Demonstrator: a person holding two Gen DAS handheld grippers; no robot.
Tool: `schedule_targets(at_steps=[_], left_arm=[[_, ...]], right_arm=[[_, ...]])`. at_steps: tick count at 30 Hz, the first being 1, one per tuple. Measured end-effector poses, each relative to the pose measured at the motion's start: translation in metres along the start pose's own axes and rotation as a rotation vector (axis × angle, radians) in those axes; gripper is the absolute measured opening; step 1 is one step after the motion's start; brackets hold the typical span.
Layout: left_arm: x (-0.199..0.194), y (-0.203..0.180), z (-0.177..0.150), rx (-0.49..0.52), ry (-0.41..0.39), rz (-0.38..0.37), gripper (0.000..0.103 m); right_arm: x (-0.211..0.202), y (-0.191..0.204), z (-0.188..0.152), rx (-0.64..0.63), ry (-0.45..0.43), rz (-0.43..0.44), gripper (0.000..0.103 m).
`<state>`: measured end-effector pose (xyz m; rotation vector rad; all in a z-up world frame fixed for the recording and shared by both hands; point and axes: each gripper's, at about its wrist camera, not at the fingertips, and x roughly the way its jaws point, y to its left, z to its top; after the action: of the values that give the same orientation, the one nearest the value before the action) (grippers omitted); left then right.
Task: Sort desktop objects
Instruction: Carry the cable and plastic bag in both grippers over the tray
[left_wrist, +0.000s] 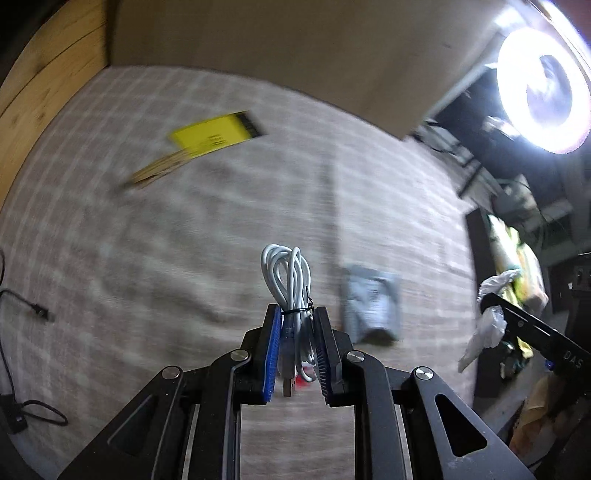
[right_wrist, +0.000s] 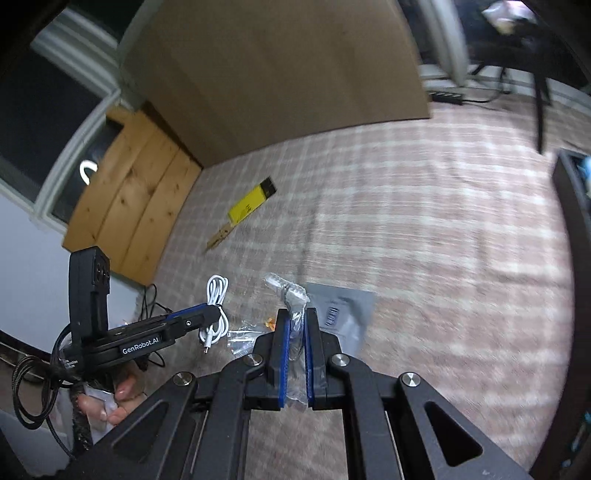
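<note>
Left wrist: one white cable (left_wrist: 291, 280), one grey pouch (left_wrist: 371, 304), one yellow box (left_wrist: 218, 134).

It looked like a room in a home, set up for recording. A pink-and-white checked tablecloth (right_wrist: 424, 229) covered the table, with a plain brown cardboard panel (right_wrist: 280, 74) and knotty pine boards (right_wrist: 129, 206) standing behind it. A glowing white ring lamp (left_wrist: 543, 88) shone over cluttered dark shelving (left_wrist: 517, 236) nearby.
</note>
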<state>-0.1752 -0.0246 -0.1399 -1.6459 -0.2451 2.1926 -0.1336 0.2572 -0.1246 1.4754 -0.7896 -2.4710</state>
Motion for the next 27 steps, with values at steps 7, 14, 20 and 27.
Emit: schedule_targets(at_steps=[7,14,20,27], left_arm=[[0.006,-0.106,0.002,0.179,0.012,-0.078,0.019],[0.027,-0.236,0.001,0.350,0.040,-0.174,0.019],[0.037,-0.345,-0.018,0.489,0.065,-0.251,0.019],[0.060,-0.449,-0.052,0.629,0.115,-0.301,0.019]], right_arm=[[-0.078,-0.050,-0.020,0.080,-0.103,-0.039,0.006],[-0.159,-0.122,-0.045,0.184,-0.211,-0.140,0.006],[-0.225,-0.196,-0.072,0.282,-0.270,-0.256,0.006],[-0.266,-0.267,-0.095,0.395,-0.291,-0.341,0.006]])
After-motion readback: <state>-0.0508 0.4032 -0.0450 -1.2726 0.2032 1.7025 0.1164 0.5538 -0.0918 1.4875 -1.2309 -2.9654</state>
